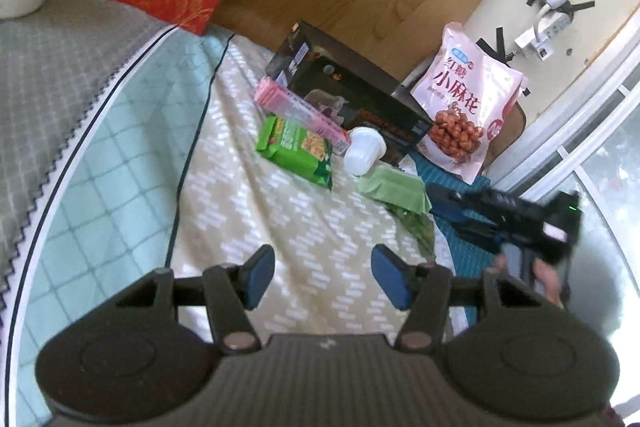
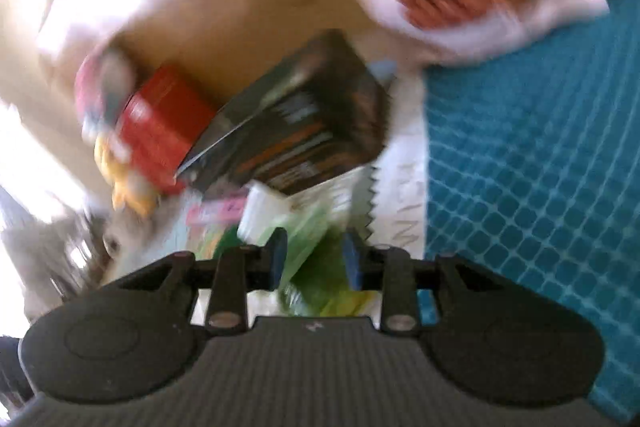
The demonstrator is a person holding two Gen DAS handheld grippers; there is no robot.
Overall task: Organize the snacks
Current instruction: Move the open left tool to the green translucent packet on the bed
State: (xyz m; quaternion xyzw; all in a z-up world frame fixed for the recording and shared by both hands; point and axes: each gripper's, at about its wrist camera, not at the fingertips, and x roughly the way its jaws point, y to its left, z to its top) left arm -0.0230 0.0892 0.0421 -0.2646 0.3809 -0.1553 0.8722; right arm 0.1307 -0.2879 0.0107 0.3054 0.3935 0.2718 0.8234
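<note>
Light-green pkt [image 1: 394, 189] lies w/ its long axis up-left to down-right at right hand-held gripper [image 2: 314, 259], jaws apart around it, grip unclear; left hand-held gripper [image 1: 322, 277] farther, apart, empty.

Daylight is admitted through the window [image 1: 600, 163] at the right of the left wrist view, which is fairly sharp apart from fisheye bending at its edges. The right wrist view is heavily motion-blurred, with blown-out white glare at its left.
</note>
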